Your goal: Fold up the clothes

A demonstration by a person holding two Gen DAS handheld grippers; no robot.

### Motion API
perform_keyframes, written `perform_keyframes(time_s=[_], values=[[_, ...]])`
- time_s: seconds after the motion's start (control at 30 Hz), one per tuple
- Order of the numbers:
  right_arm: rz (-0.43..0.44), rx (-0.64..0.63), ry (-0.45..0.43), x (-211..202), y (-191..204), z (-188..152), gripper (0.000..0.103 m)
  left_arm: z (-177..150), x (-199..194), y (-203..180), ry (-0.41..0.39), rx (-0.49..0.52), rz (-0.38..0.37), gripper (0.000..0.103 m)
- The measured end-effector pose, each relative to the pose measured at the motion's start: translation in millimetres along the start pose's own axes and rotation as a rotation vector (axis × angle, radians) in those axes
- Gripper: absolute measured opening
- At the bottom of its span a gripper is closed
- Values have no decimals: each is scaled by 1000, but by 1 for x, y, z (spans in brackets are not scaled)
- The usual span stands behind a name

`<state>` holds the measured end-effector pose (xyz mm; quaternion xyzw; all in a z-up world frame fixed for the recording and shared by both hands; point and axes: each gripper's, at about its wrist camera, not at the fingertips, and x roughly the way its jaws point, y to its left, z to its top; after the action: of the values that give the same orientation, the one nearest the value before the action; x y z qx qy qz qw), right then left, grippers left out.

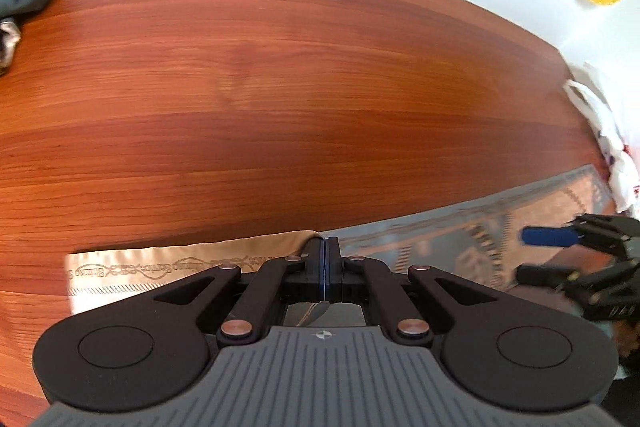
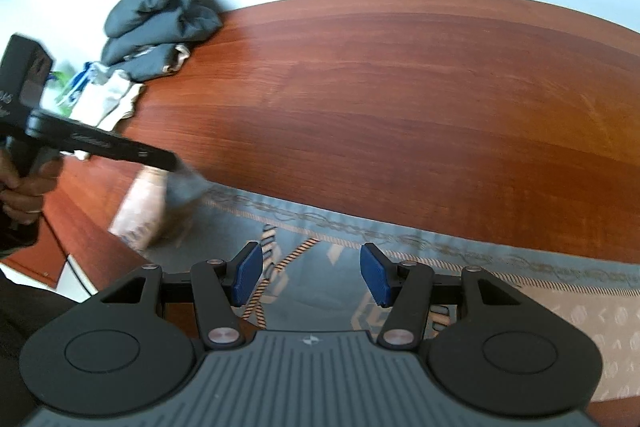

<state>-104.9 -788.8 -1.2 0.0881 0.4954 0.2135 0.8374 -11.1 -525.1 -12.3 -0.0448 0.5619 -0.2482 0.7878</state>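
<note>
Tabletop [image 1: 280, 87] wood lies bare from nine to three o'clock ahead of both grippers, its far edge against a white wall. A patterned grey-and-tan scarf [image 2: 400, 247] lies along the near edge, flat at the right. Left gripper [image 1: 326, 247] is clamped on its fold, tan underside showing at eight o'clock. Right gripper [image 2: 312, 275] hovers over it, jaws apart. Dark crumpled clothes [image 2: 160, 19] sit at eleven.

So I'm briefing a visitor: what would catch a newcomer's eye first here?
The broad reddish wooden table fills both views. Along its near edge lies a grey-and-beige patterned scarf, one corner pinched in the shut left tongs while the right tongs stand open above it. A dark crumpled garment sits at the far left corner.
</note>
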Motion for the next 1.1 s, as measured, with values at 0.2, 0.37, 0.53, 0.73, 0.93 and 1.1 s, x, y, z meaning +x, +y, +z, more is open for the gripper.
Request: perform_keyframes(time_s=[0.2,0.37,0.53,0.73,0.93,1.1], values=[[55,-27,-18,-11,-2,-1,61,10,20,-42,4,-5,-47,0],[65,-58,-26,-19,-1,-3,61,15,30,-76,-12,-7,-92,0],[47,-44,-36,-21,-6,-7,61,13,32,-96,-14,6,-116,0],[18,-57,-41,-18,-8,-11,61,6,36,-108,5,11,-136,0],[-68,-162,-14,-9,-4,-24,60,4,31,-108,-5,23,-150,0],[-135,-275,-8,9,5,-37,56,3,28,-110,2,29,-160,0]])
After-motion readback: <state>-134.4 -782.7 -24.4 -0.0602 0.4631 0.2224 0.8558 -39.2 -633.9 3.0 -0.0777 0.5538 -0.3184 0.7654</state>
